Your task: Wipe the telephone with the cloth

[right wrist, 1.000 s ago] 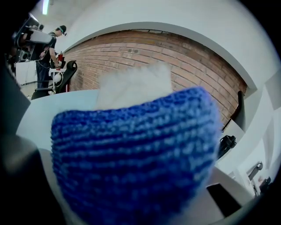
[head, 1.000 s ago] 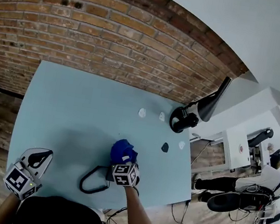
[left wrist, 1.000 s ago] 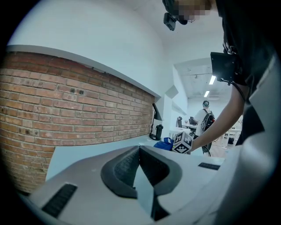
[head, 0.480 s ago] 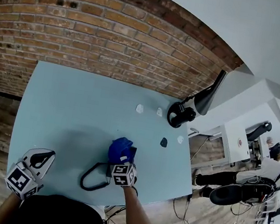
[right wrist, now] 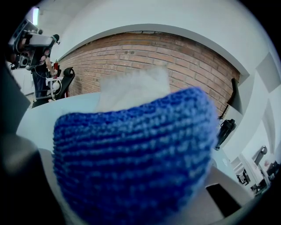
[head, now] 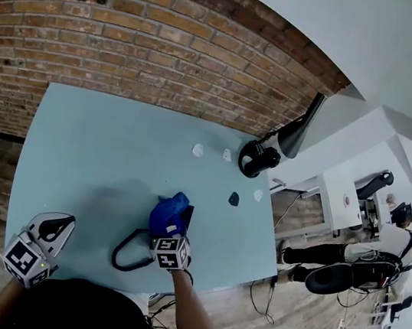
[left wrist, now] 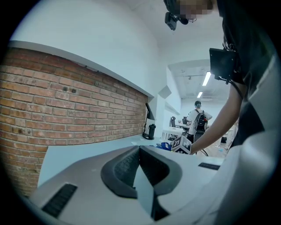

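Right arm (head: 186, 312) outstretched, right tool (head: 171, 224) clamped on blue cloth (head: 168, 208) at telephone (head: 187, 215); left tool (head: 55, 225) together

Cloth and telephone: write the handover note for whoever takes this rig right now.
Left gripper: fingers together, holding nothing, low at the near left corner of the table.
Right gripper: shut on the blue cloth, which it presses down on the telephone.
Telephone: near the table's front edge, mostly hidden under the cloth. What seems to be its black cord loops to the left.
Done: cloth gripped and on the telephone.
Left: the wiping. How much is already wiped cannot be told.
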{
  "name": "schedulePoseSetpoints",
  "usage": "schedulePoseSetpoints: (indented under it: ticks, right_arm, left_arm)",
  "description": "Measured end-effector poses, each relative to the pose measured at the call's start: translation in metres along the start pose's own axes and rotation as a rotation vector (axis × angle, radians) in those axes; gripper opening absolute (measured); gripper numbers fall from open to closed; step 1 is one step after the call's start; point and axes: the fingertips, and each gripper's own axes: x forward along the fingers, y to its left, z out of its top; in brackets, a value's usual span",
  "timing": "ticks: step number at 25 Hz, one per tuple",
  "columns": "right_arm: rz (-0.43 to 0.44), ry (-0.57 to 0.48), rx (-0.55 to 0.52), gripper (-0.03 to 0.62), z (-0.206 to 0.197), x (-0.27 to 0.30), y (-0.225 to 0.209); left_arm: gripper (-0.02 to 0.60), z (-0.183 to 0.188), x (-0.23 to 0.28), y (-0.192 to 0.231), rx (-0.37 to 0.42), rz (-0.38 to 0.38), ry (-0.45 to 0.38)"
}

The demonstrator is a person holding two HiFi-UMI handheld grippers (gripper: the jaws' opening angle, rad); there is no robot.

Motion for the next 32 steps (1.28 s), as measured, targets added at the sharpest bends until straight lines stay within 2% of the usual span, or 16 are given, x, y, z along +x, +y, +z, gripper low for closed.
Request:
schedulePoseSetpoints:
  ticks: [13,32]
  right_arm:
    - [0.014,0.029,0.007,0.075,-0.026,-0.014,0.019]
    - [0.03,0.089,0.031,0.075,-0.071,-0.038,0.057]
  left_arm:
    - [-0.009,0.015,0.004,-0.015,0.01,-0.023,-0.047]
    - [-0.009,0.005,0.009,-0.044,0.026,-0.098,-0.026]
